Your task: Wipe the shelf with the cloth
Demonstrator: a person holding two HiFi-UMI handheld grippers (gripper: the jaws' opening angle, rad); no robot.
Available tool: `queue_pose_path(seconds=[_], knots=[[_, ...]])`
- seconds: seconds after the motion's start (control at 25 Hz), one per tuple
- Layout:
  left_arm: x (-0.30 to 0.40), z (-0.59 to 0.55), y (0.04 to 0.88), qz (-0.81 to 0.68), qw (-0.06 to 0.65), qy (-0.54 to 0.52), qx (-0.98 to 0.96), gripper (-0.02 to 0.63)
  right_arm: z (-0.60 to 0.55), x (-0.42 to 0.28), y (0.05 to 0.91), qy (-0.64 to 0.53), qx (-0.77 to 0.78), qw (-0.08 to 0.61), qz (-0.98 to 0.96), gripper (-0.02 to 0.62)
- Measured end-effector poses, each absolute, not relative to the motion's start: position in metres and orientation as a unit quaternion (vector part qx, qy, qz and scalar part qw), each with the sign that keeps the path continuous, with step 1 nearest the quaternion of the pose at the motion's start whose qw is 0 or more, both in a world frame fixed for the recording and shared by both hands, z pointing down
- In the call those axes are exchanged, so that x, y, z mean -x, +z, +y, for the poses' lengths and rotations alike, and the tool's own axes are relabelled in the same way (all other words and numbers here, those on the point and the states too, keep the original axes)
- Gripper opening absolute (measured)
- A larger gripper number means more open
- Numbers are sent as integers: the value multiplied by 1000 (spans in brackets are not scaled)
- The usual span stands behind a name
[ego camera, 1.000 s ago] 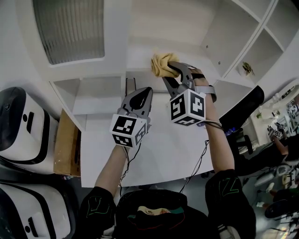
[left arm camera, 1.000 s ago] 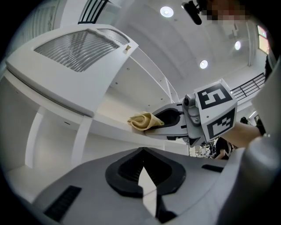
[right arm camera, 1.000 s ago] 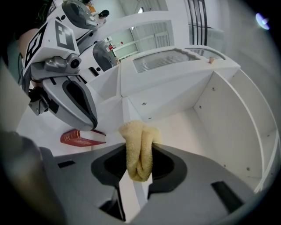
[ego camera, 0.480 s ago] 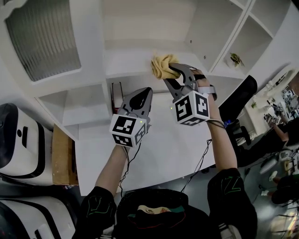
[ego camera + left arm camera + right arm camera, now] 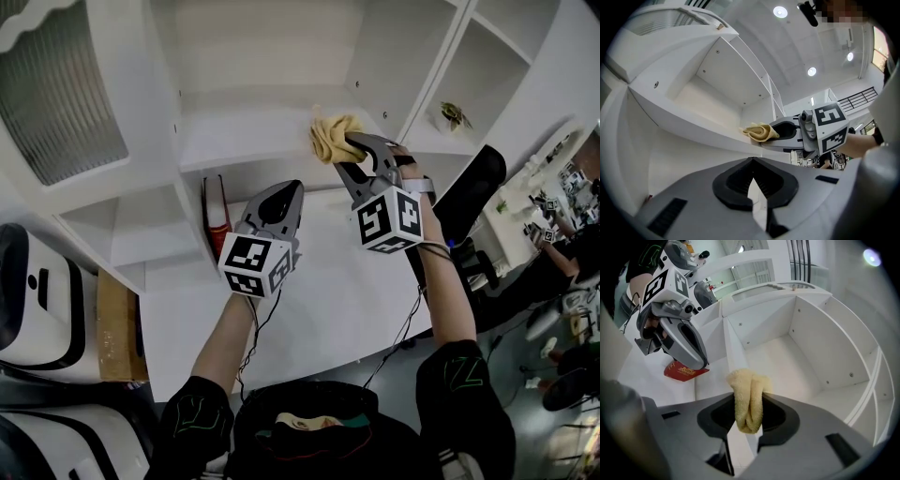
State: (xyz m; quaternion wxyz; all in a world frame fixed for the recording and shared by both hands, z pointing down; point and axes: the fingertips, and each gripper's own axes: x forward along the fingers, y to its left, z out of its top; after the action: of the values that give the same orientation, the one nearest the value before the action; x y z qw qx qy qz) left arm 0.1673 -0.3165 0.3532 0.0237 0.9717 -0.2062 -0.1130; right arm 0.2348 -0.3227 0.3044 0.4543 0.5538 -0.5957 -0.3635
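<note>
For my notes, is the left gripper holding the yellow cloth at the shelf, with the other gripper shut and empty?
No: the right gripper holds the cloth at the shelf, with the left gripper shut and empty, as the right gripper view shows.

Cloth point(image 5: 749, 401): pale yellow terry, soft looped nap, rough to the eye. Shelf point(image 5: 234, 141) and desk point(image 5: 319, 309): white board, smooth, matt with a faint sheen. Left claw point(image 5: 289, 190) and right claw point(image 5: 351, 148): grey moulded plastic, matt, with black ribbed inner linings; book point(image 5: 217, 220) has a red, slightly glossy cover.
</note>
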Motion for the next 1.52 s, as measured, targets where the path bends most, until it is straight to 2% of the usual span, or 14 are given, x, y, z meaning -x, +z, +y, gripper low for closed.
queue_pose_path(seconds=[0.52,1.04,1.52], knots=[[-205,-296,354,-206,15,-95,-974,0,-305,-296,304,-350,-582,433,-593,124],[-208,-285,356,-226,0,-67,-972,-1,-292,-321,305,-355,-609,402,-584,124],[-204,-271,356,-228,-1,-61,-972,-2,-256,-334,319,-280,-661,328,-614,123]])
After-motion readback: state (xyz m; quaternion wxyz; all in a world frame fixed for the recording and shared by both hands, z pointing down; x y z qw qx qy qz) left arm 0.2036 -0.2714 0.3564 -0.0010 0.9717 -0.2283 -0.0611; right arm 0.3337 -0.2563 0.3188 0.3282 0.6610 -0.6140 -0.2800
